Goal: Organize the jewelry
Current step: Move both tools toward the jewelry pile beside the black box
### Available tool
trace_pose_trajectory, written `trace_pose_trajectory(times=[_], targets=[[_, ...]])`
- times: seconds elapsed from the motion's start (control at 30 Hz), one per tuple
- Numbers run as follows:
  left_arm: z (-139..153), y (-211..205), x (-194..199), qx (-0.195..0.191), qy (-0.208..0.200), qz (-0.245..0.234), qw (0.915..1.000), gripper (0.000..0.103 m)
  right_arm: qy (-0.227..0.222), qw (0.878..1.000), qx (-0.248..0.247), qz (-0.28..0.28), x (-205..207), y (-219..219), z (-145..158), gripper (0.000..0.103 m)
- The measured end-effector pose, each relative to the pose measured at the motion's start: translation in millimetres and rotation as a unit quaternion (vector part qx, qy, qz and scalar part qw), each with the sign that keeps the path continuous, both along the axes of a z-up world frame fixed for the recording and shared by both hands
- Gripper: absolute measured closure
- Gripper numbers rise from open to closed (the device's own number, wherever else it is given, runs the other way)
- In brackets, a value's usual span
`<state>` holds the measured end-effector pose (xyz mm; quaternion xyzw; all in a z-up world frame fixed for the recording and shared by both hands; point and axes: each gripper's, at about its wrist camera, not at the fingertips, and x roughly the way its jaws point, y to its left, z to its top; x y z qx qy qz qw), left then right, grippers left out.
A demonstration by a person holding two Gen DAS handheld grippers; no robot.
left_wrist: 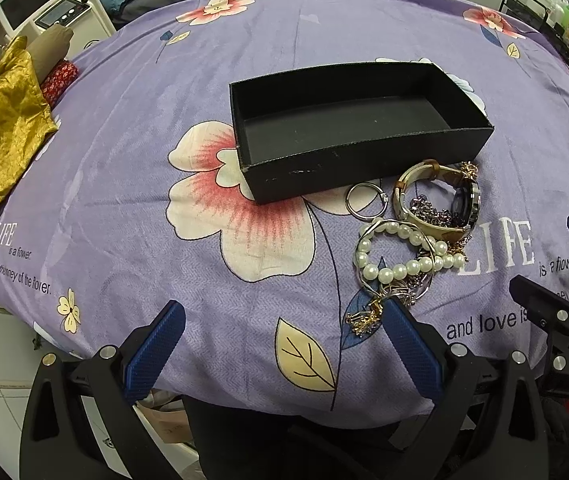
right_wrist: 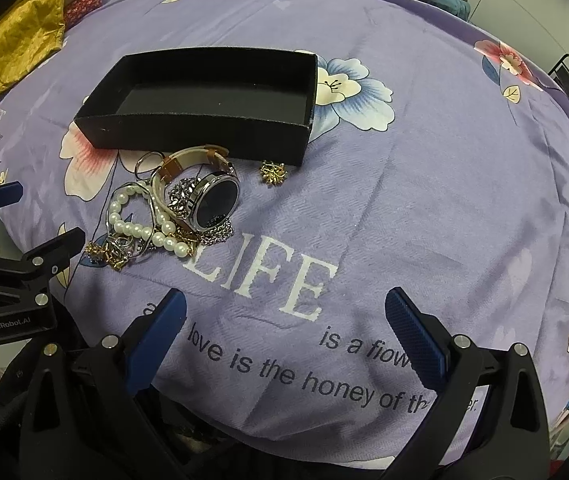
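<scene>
Ahead of left gripper [left_wrist: 284, 344] jaws, slightly right: jewelry heap [left_wrist: 412, 240], tangled, just short of empty black box [left_wrist: 364, 152]. Both jaws spread wide, holding nothing; right gripper [right_wrist: 284, 336] likewise. Risk: snagged chains drag pearl bracelet [right_wrist: 144, 224] and watch [right_wrist: 214, 198] along.

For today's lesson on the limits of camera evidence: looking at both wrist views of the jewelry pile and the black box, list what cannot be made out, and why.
- Watch dial: too dark and small to read in the right wrist view.
- Chains: tangled beneath the watch strap and pearl bracelet; their number is unclear in either view.
- Gold brooch: largely blocked by the watch in the left wrist view.
- Black box: its near wall hides the floor strip behind it.
</scene>
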<state>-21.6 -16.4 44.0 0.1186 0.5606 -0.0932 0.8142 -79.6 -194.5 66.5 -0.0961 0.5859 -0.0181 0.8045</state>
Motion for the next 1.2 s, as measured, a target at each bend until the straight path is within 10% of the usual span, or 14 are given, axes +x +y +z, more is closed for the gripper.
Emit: trace_pose_trajectory(times=[1.2], targets=[[-2.1, -4.3, -8.3, 0.017, -0.032, 0.000, 0.9993, 0.006, -0.040, 0.999, 0.023, -0.009, 5.3, -3.6, 0.2, 0.005]])
